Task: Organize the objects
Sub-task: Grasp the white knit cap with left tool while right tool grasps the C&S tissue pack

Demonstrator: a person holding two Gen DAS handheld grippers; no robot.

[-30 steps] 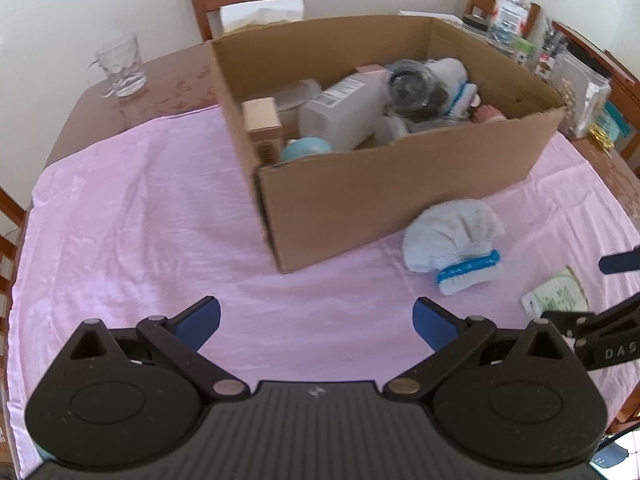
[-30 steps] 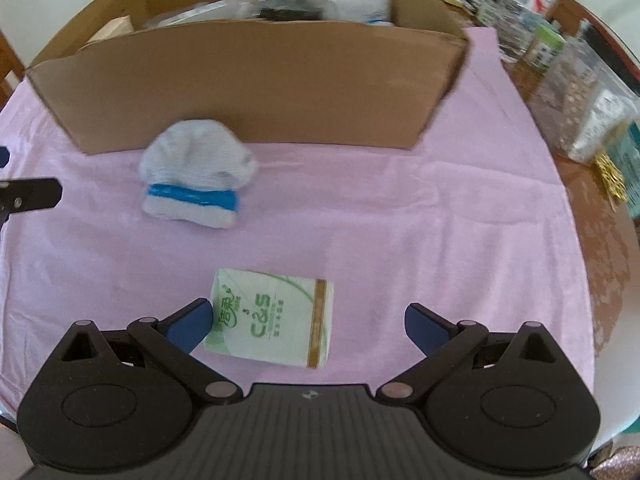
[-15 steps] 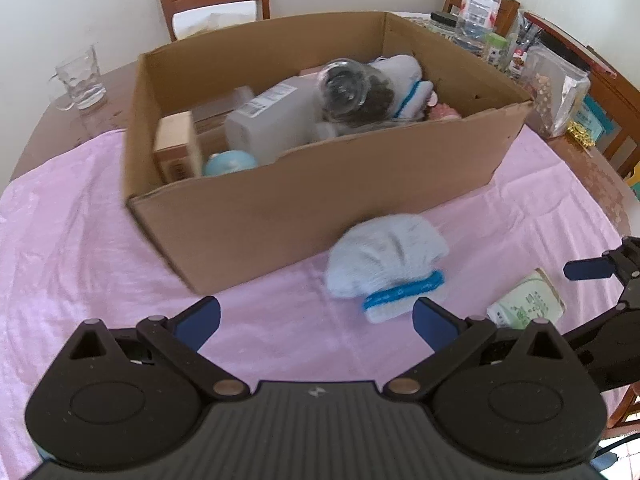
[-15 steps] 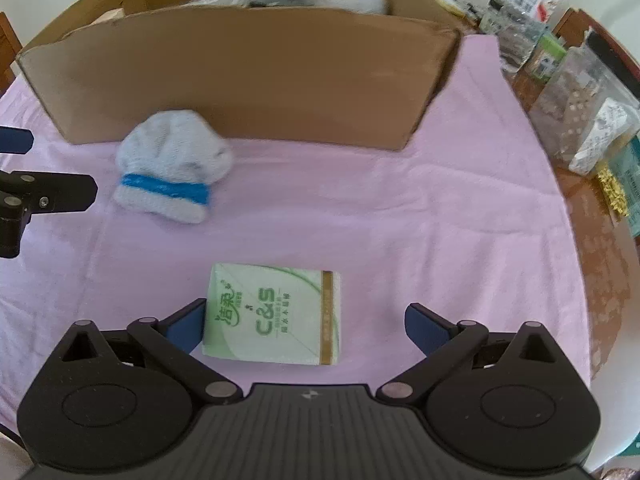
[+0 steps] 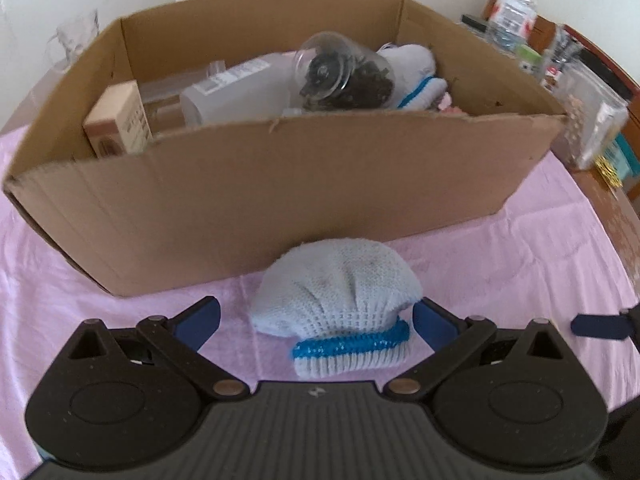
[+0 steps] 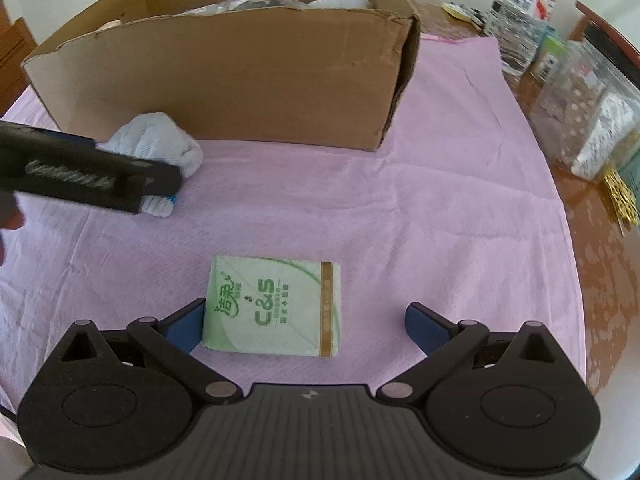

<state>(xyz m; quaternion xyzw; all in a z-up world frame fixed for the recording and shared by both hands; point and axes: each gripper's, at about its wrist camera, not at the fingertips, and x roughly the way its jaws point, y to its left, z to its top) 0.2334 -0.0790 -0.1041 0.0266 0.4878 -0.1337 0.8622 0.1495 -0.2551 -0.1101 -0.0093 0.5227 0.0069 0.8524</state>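
In the left wrist view, the left gripper [image 5: 316, 320] hovers low over the pink cloth [image 5: 120, 320] that covers the worktop, its jaws spread wide and released. Between the two blue pads sits a knitted white hat with a blue band [image 5: 340, 304]; its right edge lies just beside the right pad, while the left pad stands clear of it. The hat rests on the cloth right in front of the near wall of a cardboard box [image 5: 280, 192]. Inside the box, from left to right, are a small tan carton [image 5: 120, 124], a translucent white container [image 5: 236, 88], a clear glass jar lying on its side with dark contents [image 5: 344, 72], and another white knit piece with a blue stripe [image 5: 416, 76]. At the far right edge of the worktop stand a water bottle [image 5: 512, 8] and clear packets [image 5: 592, 120].

In the right wrist view, the left gripper's dark finger crosses in front of the hat [image 6: 160, 144] at the left. Nearer the camera, the right gripper [image 6: 306, 322] also has its jaws released and wide apart, around a green and white tissue pack [image 6: 276, 308] that lies flat on the cloth. The pack's left edge touches or nearly touches the left pad; the right pad is well apart from it.
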